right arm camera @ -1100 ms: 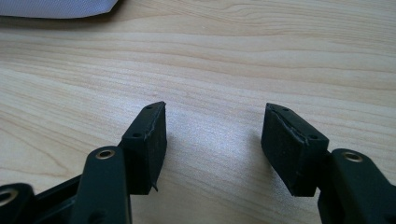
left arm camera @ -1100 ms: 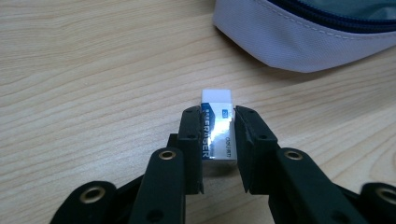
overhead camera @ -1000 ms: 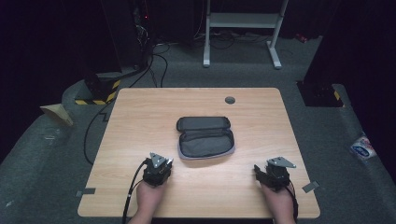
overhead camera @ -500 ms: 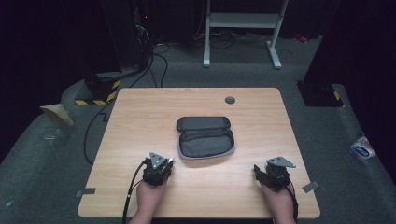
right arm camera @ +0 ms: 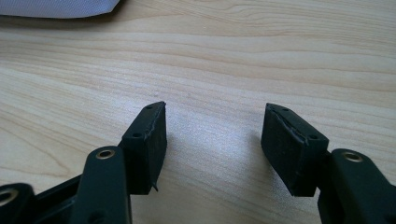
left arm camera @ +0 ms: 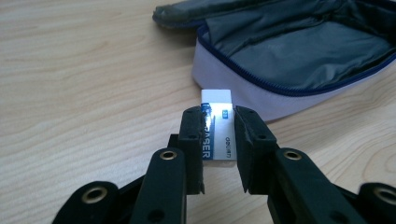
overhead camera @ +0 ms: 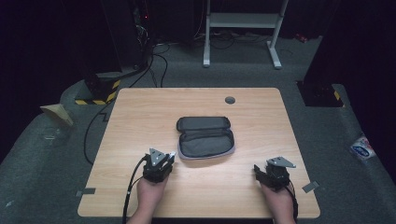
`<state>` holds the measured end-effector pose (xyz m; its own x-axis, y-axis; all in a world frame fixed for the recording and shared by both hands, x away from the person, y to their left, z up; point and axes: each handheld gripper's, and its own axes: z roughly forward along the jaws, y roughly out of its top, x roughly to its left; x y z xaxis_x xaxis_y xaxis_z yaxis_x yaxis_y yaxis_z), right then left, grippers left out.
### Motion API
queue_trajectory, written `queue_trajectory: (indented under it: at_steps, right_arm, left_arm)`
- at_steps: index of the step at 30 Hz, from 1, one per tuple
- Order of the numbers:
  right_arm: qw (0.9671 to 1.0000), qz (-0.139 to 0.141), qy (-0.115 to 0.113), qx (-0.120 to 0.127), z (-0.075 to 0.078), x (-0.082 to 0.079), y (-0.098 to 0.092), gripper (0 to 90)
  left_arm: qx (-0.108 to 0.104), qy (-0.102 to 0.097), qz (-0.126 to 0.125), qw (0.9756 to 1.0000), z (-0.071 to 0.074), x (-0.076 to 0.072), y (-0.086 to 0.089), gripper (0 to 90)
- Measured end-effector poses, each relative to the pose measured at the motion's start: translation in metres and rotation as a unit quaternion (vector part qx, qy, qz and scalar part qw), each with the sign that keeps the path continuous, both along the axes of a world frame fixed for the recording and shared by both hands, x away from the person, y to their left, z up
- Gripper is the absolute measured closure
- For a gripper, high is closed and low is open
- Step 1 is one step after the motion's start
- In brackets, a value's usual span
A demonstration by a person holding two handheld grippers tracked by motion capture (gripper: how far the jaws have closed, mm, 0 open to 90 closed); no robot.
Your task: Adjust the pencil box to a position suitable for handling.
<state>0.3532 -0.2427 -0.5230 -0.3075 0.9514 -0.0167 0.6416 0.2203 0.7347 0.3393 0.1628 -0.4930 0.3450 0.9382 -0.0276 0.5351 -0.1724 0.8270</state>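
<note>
Eraser [left arm camera: 217, 122] pinched in left gripper [left arm camera: 218, 140], not yet stowed; open pencil case [left arm camera: 299, 51] just ahead of its jaws. Right gripper [right arm camera: 212, 135] spread, empty, idle on table [right arm camera: 233, 56].

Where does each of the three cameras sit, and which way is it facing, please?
High view: fixed above the near edge, looking forward and down on the table; forearms, left gripper and right gripper show.
Left gripper view: rides the left gripper, looking along its fingers, shut on an eraser, toward the open pencil case.
Right gripper view: rides the right gripper, looking along open fingers at bare tabletop.
All three show the pencil case.
</note>
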Motion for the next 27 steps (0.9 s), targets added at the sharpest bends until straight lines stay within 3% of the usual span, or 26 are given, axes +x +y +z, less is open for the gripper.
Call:
queue_trajectory:
  at_steps: [16,27]
  right_arm:
    - [1.0,0.0,0.0,0.0,0.0,0.0,0.0,40.4]
    - [1.0,0.001,0.0,0.0,0.0,0.0,0.0,40.4]
  left_arm:
    - [-0.004,-0.028,-0.02,0.9994,0.024,0.005,-0.014,73.5]
    - [0.0,-0.033,-0.034,0.9989,0.035,0.009,-0.027,73.5]
